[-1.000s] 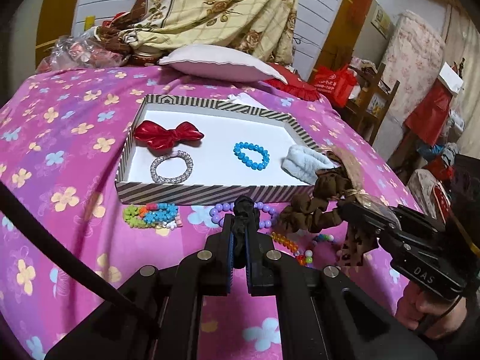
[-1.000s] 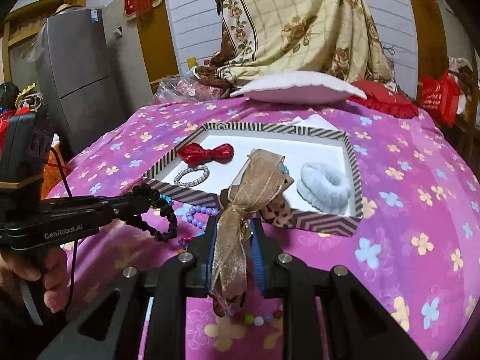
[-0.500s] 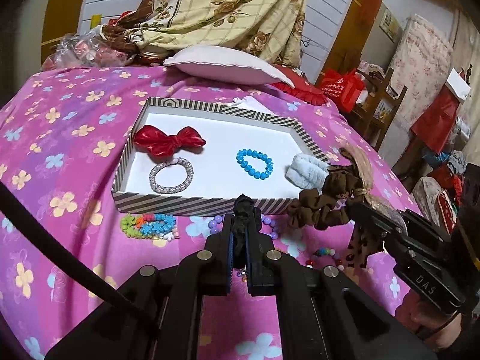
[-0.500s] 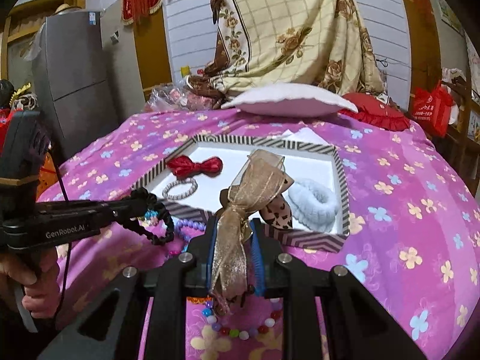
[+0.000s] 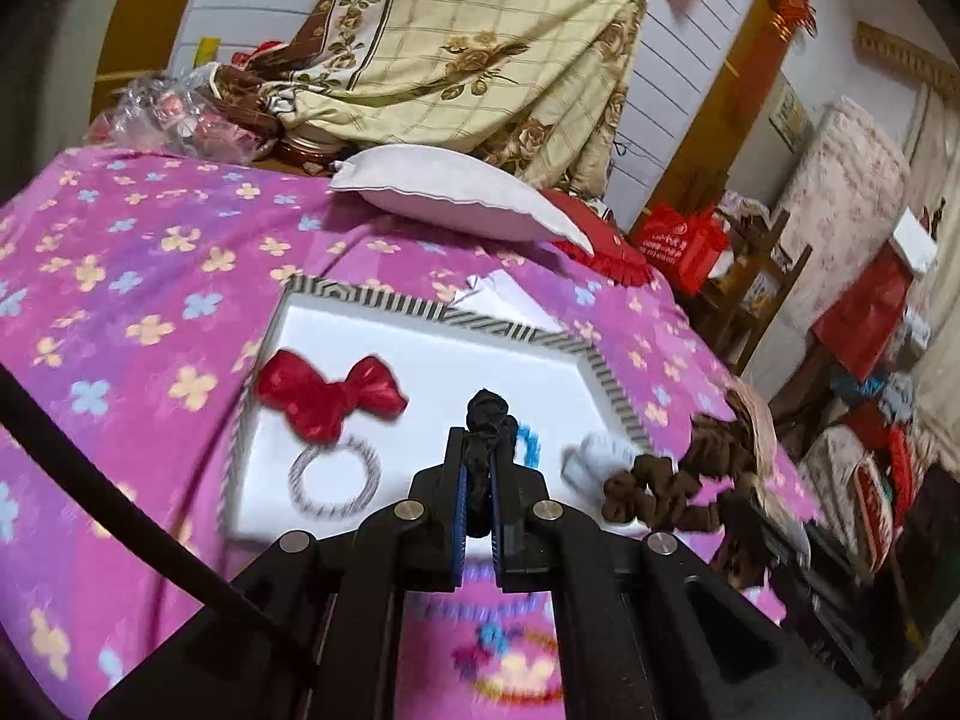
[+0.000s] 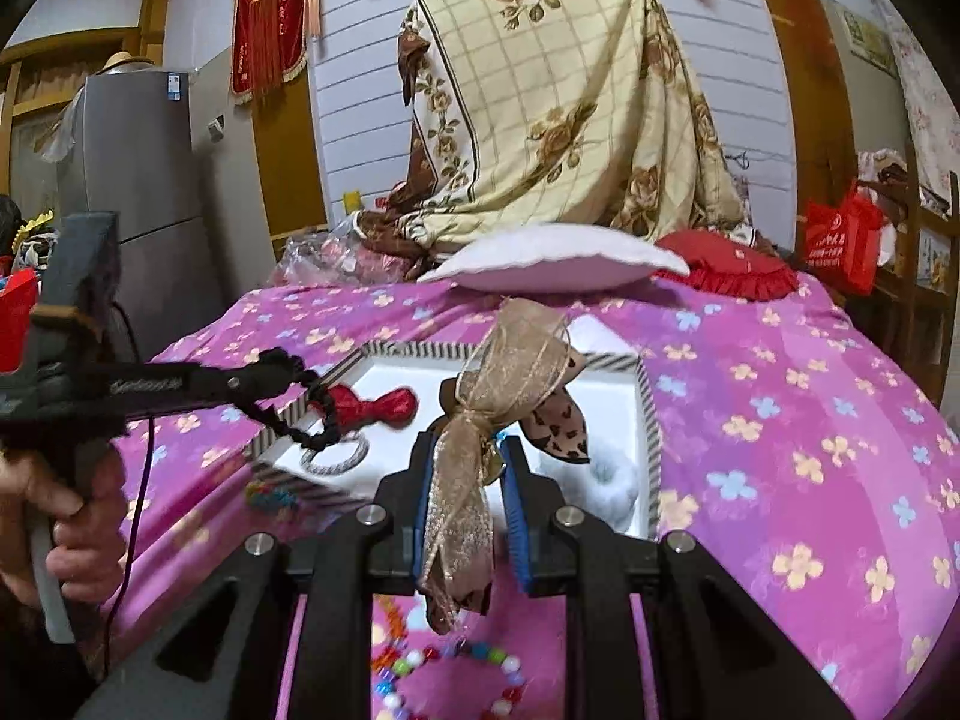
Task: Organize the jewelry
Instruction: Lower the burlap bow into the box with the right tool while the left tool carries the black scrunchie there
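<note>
A striped-rim tray (image 5: 516, 333) with a white floor lies on the pink flowered bedspread. In it are a red bow (image 5: 330, 396), a silver bracelet (image 5: 333, 480), a half-hidden blue bead bracelet (image 5: 531, 444) and a white fluffy scrunchie (image 5: 600, 456). My left gripper (image 5: 477, 456) is shut on a black hair tie (image 5: 486, 414) and hangs over the tray's near edge. Its loop (image 6: 312, 420) dangles by the red bow (image 6: 378, 408). My right gripper (image 6: 468, 450) is shut on a gold ribbon bow with leopard-print tails (image 6: 510, 372), just in front of the tray (image 6: 651, 420); the left wrist view shows its brown ruffled part (image 5: 660, 492).
Loose bead bracelets (image 6: 450, 666) and a colourful bead cluster (image 6: 270, 492) lie on the bedspread before the tray. A white pillow (image 5: 456, 192), a red cushion (image 6: 726, 270) and a draped floral blanket (image 6: 570, 108) sit behind. A hand (image 6: 66, 516) grips the left tool.
Both grippers have risen and moved forward toward the tray, each still holding its item. The left one now reaches over the tray's near rim, and its view is blurred.
</note>
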